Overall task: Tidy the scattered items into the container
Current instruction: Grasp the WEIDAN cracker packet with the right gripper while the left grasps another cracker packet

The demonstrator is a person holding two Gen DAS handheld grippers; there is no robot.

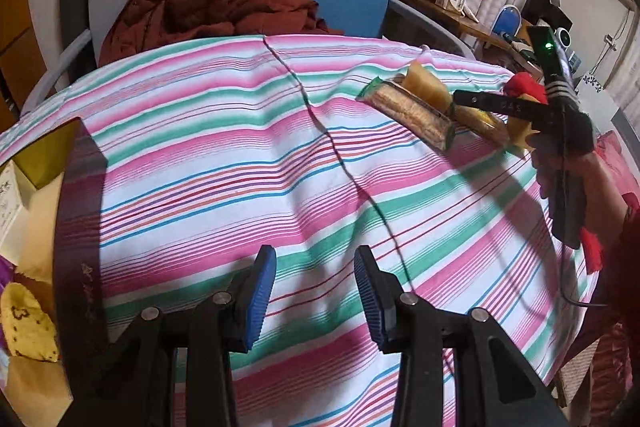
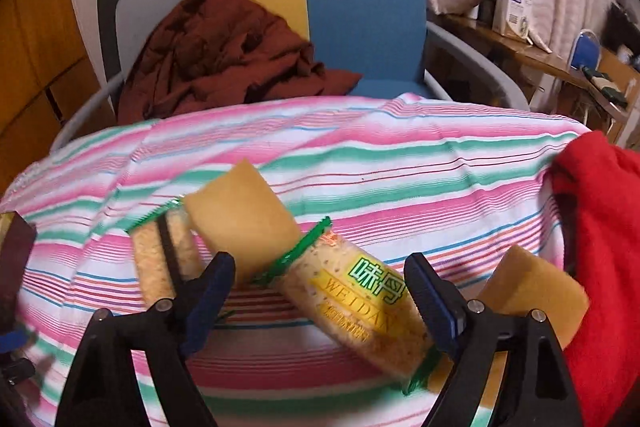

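Two spread-wide, empty tools (image 2: pixel 320 295) (image 1: pixel 316 291); right one straddles the crinkly green-edged cracker packet (image 2: pixel 352 303): light, brittle, so pinch mid-pack gently.

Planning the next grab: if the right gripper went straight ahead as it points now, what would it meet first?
Most likely the Weidan cracker packet, lying between the open right gripper fingers; the yellow sponge sits just behind, though depth is unclear.

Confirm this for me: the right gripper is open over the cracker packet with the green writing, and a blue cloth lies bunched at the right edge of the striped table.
One detail is wrong: the cloth bunched at the right edge is red, not blue, as the right wrist view shows. The rest stands: the right gripper is open, its fingers either side of the cracker packet with the green writing, on the striped table.
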